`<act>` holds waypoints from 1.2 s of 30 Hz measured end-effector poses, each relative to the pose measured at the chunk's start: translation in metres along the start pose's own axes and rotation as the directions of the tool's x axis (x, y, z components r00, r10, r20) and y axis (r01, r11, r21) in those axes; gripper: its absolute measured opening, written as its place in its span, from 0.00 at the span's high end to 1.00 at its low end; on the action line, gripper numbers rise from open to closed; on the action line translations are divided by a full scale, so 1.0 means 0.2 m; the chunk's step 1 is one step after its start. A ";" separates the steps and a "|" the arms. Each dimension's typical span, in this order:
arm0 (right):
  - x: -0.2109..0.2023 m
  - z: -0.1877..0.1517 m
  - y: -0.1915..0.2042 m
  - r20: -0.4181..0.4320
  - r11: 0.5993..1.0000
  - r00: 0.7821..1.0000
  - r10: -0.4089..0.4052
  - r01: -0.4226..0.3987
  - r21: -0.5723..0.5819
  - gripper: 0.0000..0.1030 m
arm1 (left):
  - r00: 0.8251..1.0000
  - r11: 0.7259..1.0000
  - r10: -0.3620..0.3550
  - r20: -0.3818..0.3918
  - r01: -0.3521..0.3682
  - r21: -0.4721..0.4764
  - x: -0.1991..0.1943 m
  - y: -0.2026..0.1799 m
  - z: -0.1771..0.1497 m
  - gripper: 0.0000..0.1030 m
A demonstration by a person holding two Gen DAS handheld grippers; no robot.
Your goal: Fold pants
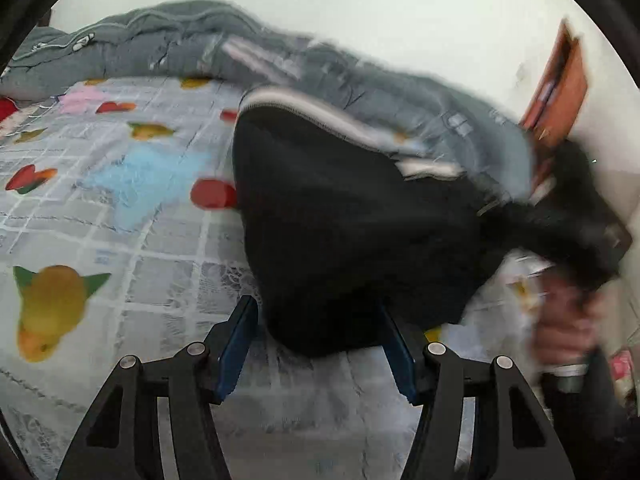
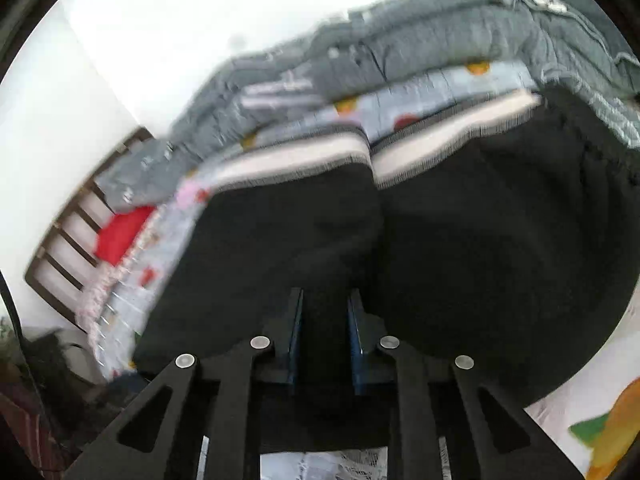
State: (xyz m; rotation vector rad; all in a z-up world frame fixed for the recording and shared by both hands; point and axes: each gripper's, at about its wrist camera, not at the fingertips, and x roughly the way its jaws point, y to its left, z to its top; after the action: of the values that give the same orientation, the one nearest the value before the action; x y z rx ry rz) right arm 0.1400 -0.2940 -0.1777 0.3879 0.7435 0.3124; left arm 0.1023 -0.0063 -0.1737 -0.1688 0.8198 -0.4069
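Black pants (image 1: 340, 220) with white-striped cuffs (image 1: 304, 108) lie bunched on the patterned bedsheet (image 1: 120, 200). My left gripper (image 1: 316, 312) is open, its blue pads wide apart, and the near edge of the pants sits loosely between the fingertips. In the right wrist view the pants (image 2: 480, 260) fill the middle, both striped cuffs (image 2: 304, 156) at the far side. My right gripper (image 2: 325, 312) is shut on a fold of the black cloth. The left wrist view shows a person's hand (image 1: 568, 320) at the right edge, blurred, lifting that end of the pants.
A rumpled grey quilt (image 1: 180, 40) runs along the far side of the bed against a white wall. A slatted headboard (image 2: 68, 248) and a red pillow (image 2: 120, 232) are at the left in the right wrist view. A brown wooden piece (image 1: 560, 92) stands by the wall.
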 end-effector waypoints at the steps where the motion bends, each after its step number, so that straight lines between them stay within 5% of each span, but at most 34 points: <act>1: -0.05 0.03 0.01 0.023 1.000 1.000 0.012 -0.012 -0.022 0.82 | 0.997 0.997 0.071 0.009 -0.071 0.026 0.04 -0.04 0.00 0.44; 3: -0.13 0.10 0.03 0.068 0.998 0.997 0.021 -0.017 -0.058 0.82 | 0.992 0.990 0.119 0.029 -0.121 0.076 0.07 -0.11 0.01 0.43; 6: -0.29 0.22 0.01 0.153 0.992 0.988 -0.013 0.032 -0.123 0.82 | 0.997 0.988 0.075 0.009 -0.075 0.132 0.09 -0.22 0.03 0.44; 11: -0.63 0.37 -0.29 0.313 0.982 0.940 -0.138 0.171 -0.081 0.83 | 0.997 0.972 0.051 0.057 -0.063 0.225 0.10 -0.40 0.06 0.42; 13: -0.64 0.35 -0.47 0.297 0.971 0.930 -0.216 0.235 -0.030 0.83 | 0.999 0.970 0.015 0.037 -0.023 0.242 0.14 -0.47 0.06 0.35; 17: -0.43 0.20 -0.76 0.132 0.934 0.925 -0.355 0.355 0.026 0.81 | 1.000 0.977 -0.022 -0.020 0.026 0.213 0.18 -0.48 0.04 0.35; 21: -0.49 0.18 -0.72 0.174 0.920 0.905 -0.388 0.391 0.017 0.75 | 0.997 0.972 -0.073 -0.020 0.076 0.222 0.06 -0.40 -0.01 0.35; 26: -0.56 0.23 -0.54 0.270 0.871 0.851 -0.450 0.485 -0.078 0.75 | 0.995 0.967 -0.095 0.032 0.085 0.240 -0.09 -0.33 0.00 0.35; 29: -0.51 0.24 -0.48 0.267 0.859 0.849 -0.456 0.498 -0.115 0.75 | 0.991 0.969 -0.113 0.075 0.094 0.228 -0.11 -0.35 0.09 0.37; 34: -0.34 0.19 -0.50 0.183 0.817 0.826 -0.533 0.559 -0.144 0.75 | 0.994 0.969 -0.076 0.075 0.056 0.242 0.01 -0.43 0.21 0.38; 36: -0.31 0.13 -0.51 0.197 0.790 0.807 -0.556 0.587 -0.177 0.75 | 1.000 0.969 -0.018 -0.002 0.018 0.246 0.15 -0.46 0.19 0.37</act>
State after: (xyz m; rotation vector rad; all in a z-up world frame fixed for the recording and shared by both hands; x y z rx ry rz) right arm 0.1301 -0.4161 -0.1697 -0.0525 0.6486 -0.2076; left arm 0.1231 -0.1022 -0.1401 0.0550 0.7606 -0.5224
